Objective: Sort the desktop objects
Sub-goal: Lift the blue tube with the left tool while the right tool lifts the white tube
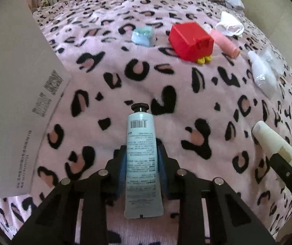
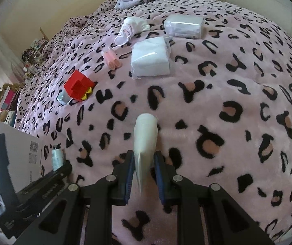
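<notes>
Two tubes pinched, one per tool, above the leopard-print bed.

Left wrist: left tool [image 1: 141, 159] clamped on pale blue tube [image 1: 141, 157], black cap pointing away, over pink blanket [image 1: 109, 65]; white box [image 1: 13, 94] at left; red box [image 1: 191, 38], pink bottle [image 1: 225, 42] and blue packet [image 1: 143, 36] lying farther off. Right wrist: right tool [image 2: 145, 163] squeezed on white tube [image 2: 146, 136], held above blanket; tissue pack [image 2: 150, 59] and white sock [image 2: 129, 30] lying beyond, well apart.
</notes>
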### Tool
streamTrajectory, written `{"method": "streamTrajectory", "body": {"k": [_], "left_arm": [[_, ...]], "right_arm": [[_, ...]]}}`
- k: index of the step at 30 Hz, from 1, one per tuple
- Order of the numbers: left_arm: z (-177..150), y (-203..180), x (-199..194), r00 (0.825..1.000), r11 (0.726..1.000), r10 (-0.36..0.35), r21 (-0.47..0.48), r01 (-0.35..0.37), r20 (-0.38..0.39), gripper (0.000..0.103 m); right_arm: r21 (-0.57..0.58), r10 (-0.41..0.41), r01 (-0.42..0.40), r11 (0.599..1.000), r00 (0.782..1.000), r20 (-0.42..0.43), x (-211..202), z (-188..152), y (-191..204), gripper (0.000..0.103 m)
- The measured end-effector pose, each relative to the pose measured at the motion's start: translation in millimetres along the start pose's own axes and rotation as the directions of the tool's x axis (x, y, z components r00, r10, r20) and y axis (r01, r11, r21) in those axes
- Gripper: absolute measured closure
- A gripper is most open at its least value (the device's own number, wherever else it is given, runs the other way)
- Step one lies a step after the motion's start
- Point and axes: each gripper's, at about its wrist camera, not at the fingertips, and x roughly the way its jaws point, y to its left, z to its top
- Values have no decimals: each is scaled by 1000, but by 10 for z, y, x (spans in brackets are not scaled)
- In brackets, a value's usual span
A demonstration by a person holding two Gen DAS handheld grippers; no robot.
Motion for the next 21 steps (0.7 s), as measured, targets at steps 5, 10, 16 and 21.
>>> {"method": "streamTrajectory", "body": {"k": [5,10,16,21], "left_arm": [[27,55,-252,999,1000,-3,-3,3,32,74],[21,127,-422,998,1000,-14,-14,15,53,74],[66,183,-786,993,1000,-12,-14,13,115,74],[95,248,-1047,988,1000,-13,-21,17,155,74]], "right_arm": [[-34,-11,11,999,1000,-5,-2,10,26,83],[-36,-1,1,999,1000,-6,-30,0,17,83],[-49,31,-29,998,999,31,-233,43,115,84],[-67,51,-48,997,998,47,-353,63,224,85]]}}
